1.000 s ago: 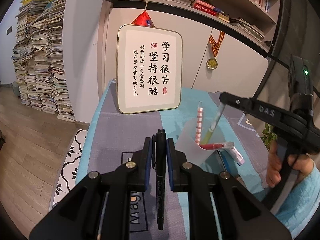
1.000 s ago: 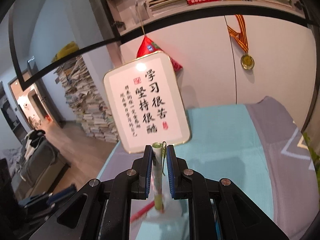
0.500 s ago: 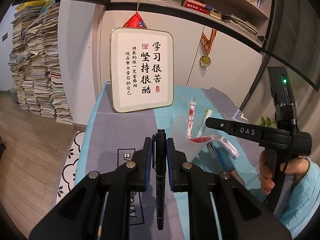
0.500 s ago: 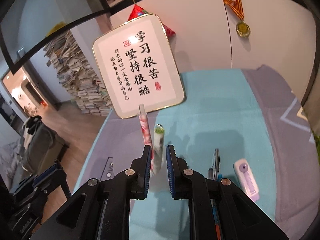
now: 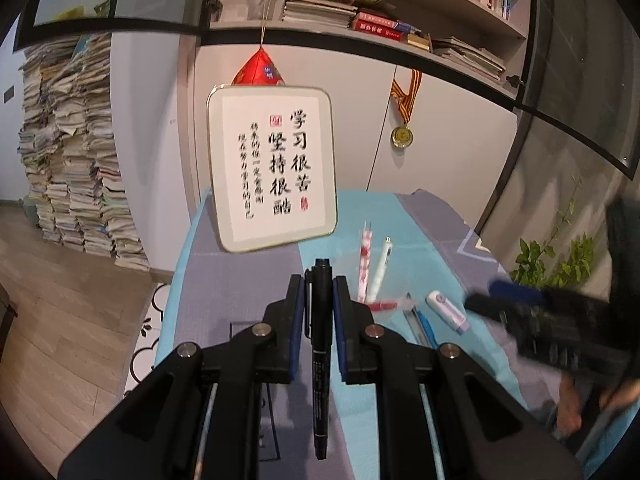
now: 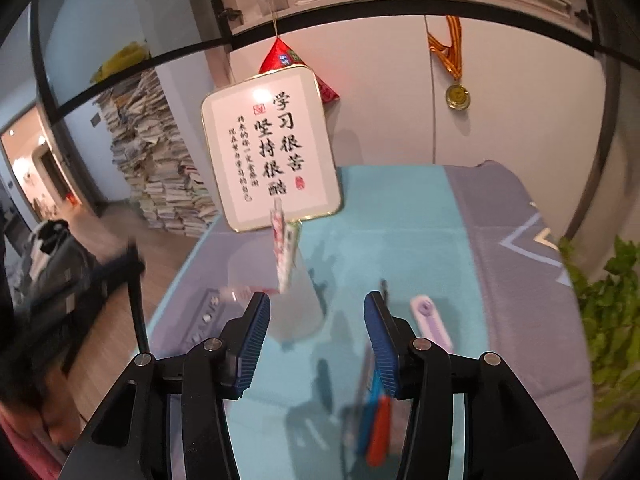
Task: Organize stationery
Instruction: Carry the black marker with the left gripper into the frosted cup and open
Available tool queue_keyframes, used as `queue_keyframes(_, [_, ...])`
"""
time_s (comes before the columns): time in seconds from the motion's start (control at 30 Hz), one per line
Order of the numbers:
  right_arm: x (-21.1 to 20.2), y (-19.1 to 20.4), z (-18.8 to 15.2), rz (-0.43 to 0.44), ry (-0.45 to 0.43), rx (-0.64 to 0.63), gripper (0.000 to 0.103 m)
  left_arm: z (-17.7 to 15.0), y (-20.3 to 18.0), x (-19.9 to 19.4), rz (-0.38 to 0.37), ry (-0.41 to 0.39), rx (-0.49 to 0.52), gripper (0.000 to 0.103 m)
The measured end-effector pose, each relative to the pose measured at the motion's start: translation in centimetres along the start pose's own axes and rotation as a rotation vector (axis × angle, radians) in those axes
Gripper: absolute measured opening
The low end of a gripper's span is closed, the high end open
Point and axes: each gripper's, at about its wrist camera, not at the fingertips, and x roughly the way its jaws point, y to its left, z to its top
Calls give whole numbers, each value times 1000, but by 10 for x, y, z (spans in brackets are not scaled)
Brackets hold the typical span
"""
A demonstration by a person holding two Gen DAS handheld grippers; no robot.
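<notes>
The left gripper (image 5: 318, 300) clamped a black marker (image 5: 321, 344) upright between its fingers, above the table (image 5: 248, 280). Right of it stood a clear cup (image 6: 280, 300) holding two pens (image 6: 285, 256). Further right, the right gripper (image 6: 318, 332) hung spread wide, gripping nothing, near a purple eraser (image 6: 430, 320).

Black marker (image 5: 321, 344): slim, capped, white print on its barrel, clamped lengthwise between two blue pads.
Translucent cup (image 6: 280, 292): upright on the teal cloth.
Red-and-white pen (image 5: 365, 256): leans in the cup.
White pen (image 5: 382, 266): leans beside it.
White-and-lilac eraser case (image 5: 446, 310): flat on the cloth.
Blue and red pens (image 6: 374, 420): flat near the case, blurred.
</notes>
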Motion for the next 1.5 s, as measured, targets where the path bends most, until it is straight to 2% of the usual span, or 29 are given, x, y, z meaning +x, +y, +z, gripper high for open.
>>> queue_keyframes(0.13, [-13,-9,-20,-54,6,-14,50,16,-8,1,-3,-45,7,12])
queue_keyframes(0.37, [-21,-38,-43,-73,19,32,50,46,-23,8,7,-127,-16,12])
queue_keyframes(0.47, [-18,-49,-49,-82,30,48,50,51,-27,24,48,-131,-26,12])
queue_keyframes(0.63, [-11,-64,-57,-88,60,62,50,54,-28,42,64,-136,-58,12])
queue_keyframes(0.73, [-9,-73,-60,-87,69,81,50,59,-24,36,41,-203,-115,12])
queue_keyframes(0.87, [-5,-83,-63,-86,78,106,50,63,-27,37,64,-270,-128,12])
queue_keyframes(1.13, [-4,-86,-66,-73,80,120,50,49,-33,70,119,-203,-88,12])
queue_keyframes(1.5, [-3,-84,-67,-74,91,122,50,31,-36,79,121,-133,-48,12])
